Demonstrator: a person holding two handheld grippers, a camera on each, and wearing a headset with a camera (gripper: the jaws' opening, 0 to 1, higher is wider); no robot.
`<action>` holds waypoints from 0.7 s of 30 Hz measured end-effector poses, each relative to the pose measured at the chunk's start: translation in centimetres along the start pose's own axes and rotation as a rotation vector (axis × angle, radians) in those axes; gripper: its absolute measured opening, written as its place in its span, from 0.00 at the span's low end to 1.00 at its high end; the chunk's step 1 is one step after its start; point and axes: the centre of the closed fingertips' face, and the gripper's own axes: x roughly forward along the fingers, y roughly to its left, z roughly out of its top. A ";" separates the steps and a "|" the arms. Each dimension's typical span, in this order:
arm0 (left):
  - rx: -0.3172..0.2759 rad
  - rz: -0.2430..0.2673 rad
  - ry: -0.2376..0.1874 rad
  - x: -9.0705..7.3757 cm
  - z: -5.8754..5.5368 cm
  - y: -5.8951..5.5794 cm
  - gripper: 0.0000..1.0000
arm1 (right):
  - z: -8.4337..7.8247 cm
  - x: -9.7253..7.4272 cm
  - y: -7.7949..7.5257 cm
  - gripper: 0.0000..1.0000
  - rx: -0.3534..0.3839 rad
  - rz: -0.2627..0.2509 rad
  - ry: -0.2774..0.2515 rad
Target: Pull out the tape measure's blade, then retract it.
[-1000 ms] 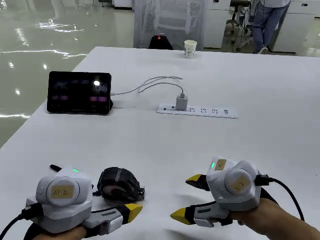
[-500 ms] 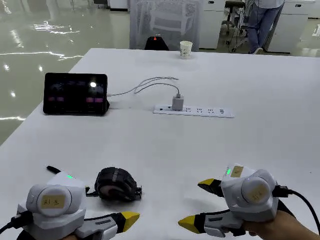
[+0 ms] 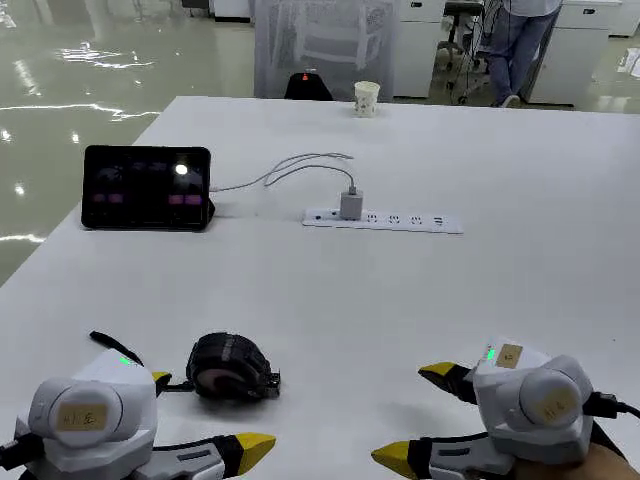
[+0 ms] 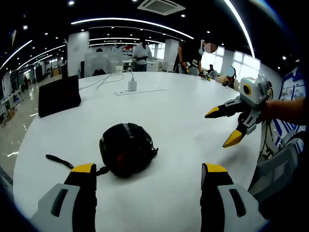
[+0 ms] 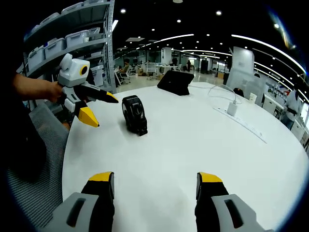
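This is a big open-plan office or lab: a long white worktable (image 3: pixel 500 180), a glossy floor (image 3: pixel 60 70), rows of ceiling lights (image 5: pixel 174 37), shelving (image 5: pixel 63 34) (loaded with plastic bins), and people (image 4: pixel 142 50) standing farther back.

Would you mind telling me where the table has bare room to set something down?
The broadest bare patch of table lies between the tape measure and the power strip, running right beyond the right gripper. Crowded: the near-left corner, with the left gripper by the tape measure, and around the tablet.
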 end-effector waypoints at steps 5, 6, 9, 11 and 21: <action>0.009 -0.011 -0.014 -0.2 0.1 -0.3 0.89 | -0.2 -0.8 0.1 0.71 0.025 -0.019 -0.020; 0.009 -0.014 -0.016 -0.3 0.2 -0.4 0.89 | -0.2 -0.8 0.1 0.71 0.028 -0.020 -0.023; 0.010 -0.025 -0.024 -0.5 0.2 -0.6 0.90 | -0.4 -1.2 0.4 0.73 0.039 -0.027 -0.030; 0.015 -0.035 -0.027 -0.7 0.2 -0.8 0.91 | -0.5 -1.5 0.6 0.74 0.050 -0.030 -0.036; 0.038 -0.056 -0.033 -1.4 0.0 -1.4 0.95 | -0.6 -2.5 1.0 0.81 0.102 -0.051 -0.089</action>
